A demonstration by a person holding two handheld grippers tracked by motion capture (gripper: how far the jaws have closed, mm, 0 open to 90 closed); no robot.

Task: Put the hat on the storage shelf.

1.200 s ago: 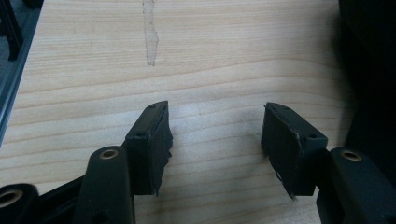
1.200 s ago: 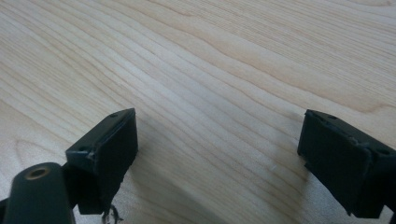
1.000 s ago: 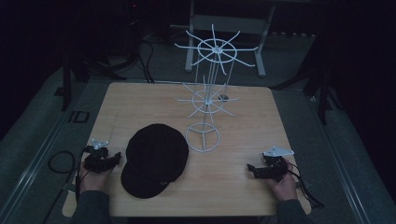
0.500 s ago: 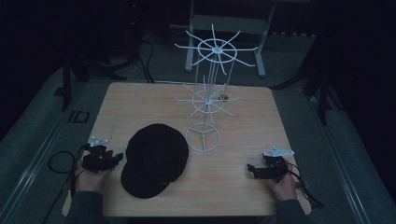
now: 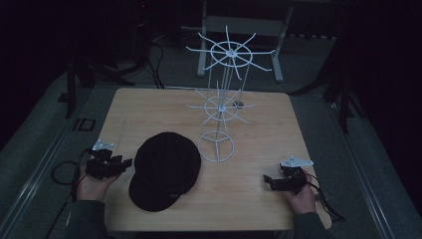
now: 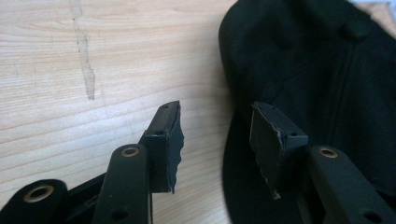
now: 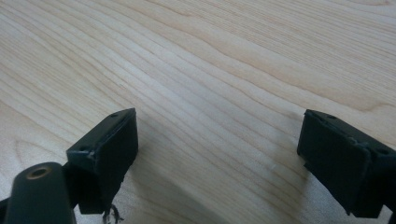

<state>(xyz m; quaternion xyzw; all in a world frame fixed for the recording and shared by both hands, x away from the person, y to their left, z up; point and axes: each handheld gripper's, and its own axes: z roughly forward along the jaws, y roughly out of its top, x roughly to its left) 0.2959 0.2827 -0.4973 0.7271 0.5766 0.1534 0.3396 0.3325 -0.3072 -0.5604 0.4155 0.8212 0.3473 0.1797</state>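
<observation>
High view: looking down and forward from above the person's side, far off, taking in the whole light wooden surface (image 5: 259,149) and the dark floor around it.

Left gripper view: riding low, looking along its own jaws, very near the wood and the edge of the round black fabric cap (image 6: 317,70), (image 5: 166,167), which the high view is sharing.

Right gripper view: sitting close over bare wood grain.

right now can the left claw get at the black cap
Probably yes. The left claw sits just beside the black cap, jaws apart and just been closing, with bare table between them and the cap's edge right ahead; nothing blocks it.
</observation>
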